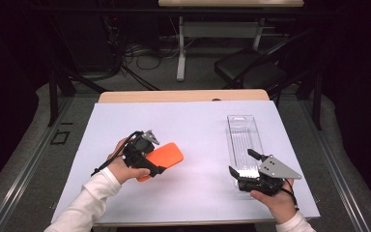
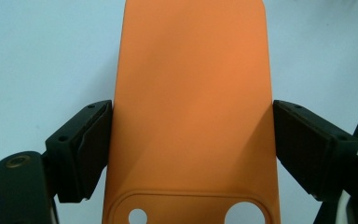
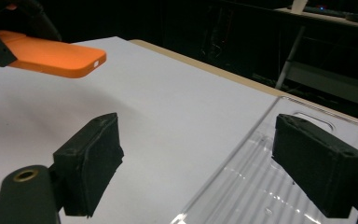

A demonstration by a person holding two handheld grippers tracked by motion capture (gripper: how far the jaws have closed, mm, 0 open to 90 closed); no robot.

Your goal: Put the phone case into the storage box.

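One orange case, one clear tray, two grippers.

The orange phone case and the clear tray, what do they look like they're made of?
Phone case: probably silicone or soft plastic, going by its matte, even orange surface and rounded corners. Clear tray: likely thin rigid plastic, see-through and glossy, with moulded ribs catching light.

We see wide bare white mat between the orange case at left and the clear tray at right — open passage through the middle and far side — only these two obstruct.
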